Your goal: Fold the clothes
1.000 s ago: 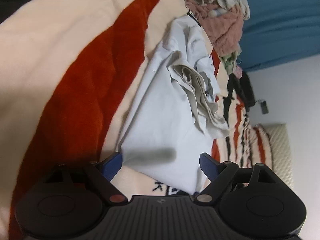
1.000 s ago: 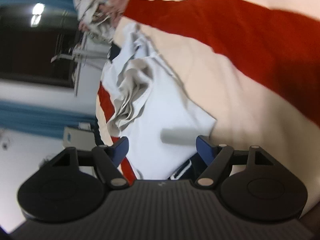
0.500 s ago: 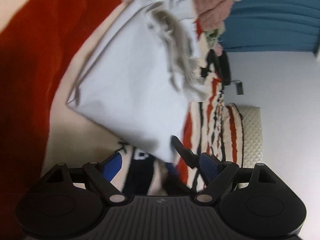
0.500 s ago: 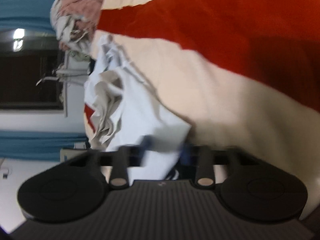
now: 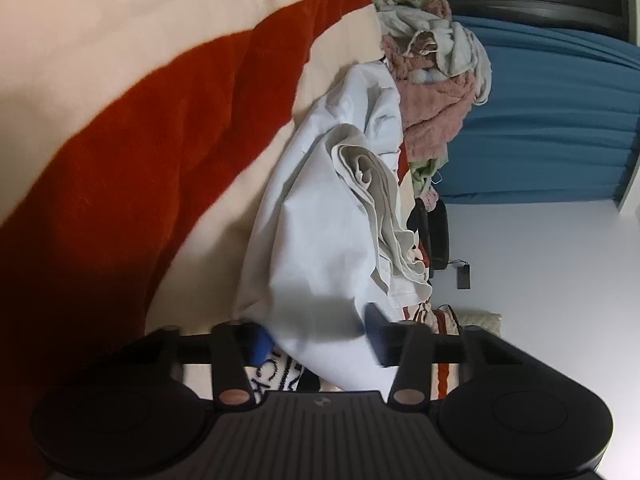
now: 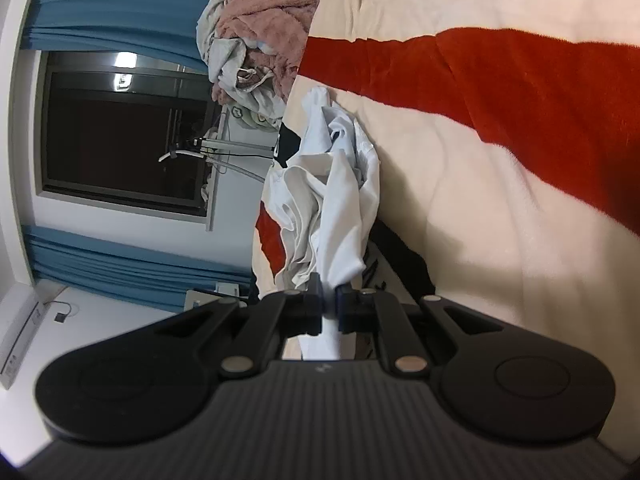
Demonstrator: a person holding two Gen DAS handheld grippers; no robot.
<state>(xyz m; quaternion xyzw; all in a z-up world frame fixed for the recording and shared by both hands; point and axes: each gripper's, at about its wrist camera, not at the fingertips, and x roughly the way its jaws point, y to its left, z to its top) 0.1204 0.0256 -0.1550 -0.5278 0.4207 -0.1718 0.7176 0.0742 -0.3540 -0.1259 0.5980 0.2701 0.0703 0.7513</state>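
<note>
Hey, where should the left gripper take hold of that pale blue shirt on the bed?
Probably the near hem corner of the pale blue shirt, coming in low from the near edge. It lies flat there between the closing left gripper, while the far end is bunched. The right gripper already pinches the other corner.

You will find almost nothing legible here: black lettering on the cream blanket (image 5: 276,376) shows beneath the pale shirt (image 5: 320,240) in the left wrist view (too cut off and blurred to read), and no brand, number or sign reads anywhere else.
</note>
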